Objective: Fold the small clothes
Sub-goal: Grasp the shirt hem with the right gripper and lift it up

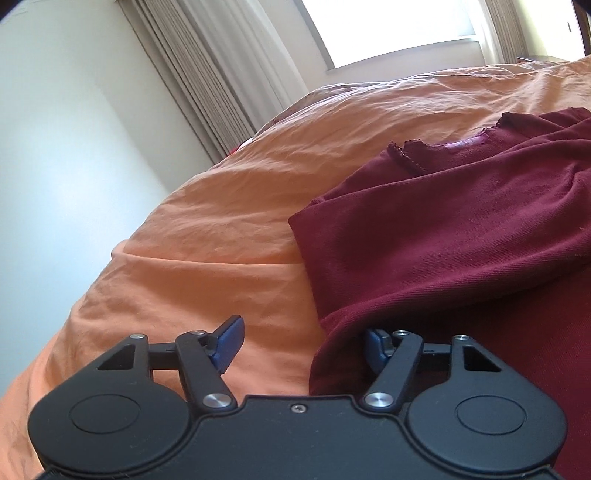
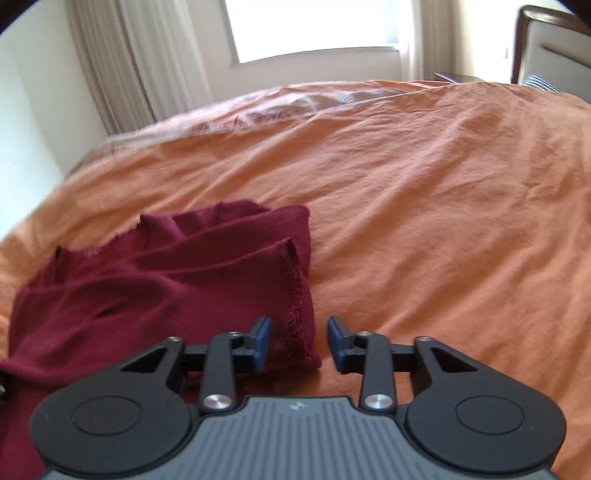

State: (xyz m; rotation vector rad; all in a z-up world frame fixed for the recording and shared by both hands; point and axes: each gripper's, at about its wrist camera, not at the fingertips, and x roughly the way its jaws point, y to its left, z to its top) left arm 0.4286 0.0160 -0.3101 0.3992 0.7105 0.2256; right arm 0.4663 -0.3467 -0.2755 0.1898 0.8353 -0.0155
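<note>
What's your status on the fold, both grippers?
Left gripper open at maroon garment's near edge. Right gripper open, straddling its hemmed corner. Garment partly folded on orange bedspread. Nothing in the way.

This was a bedroom in a home: a wide bed covered by a wrinkled orange cotton bedspread [image 2: 424, 192] filled most of both views. Beyond its far edge stood a bright window [image 2: 314, 29] flanked by long beige pleated curtains [image 2: 107, 62], with a dark wooden padded headboard [image 2: 546, 48] at the right corner.
</note>
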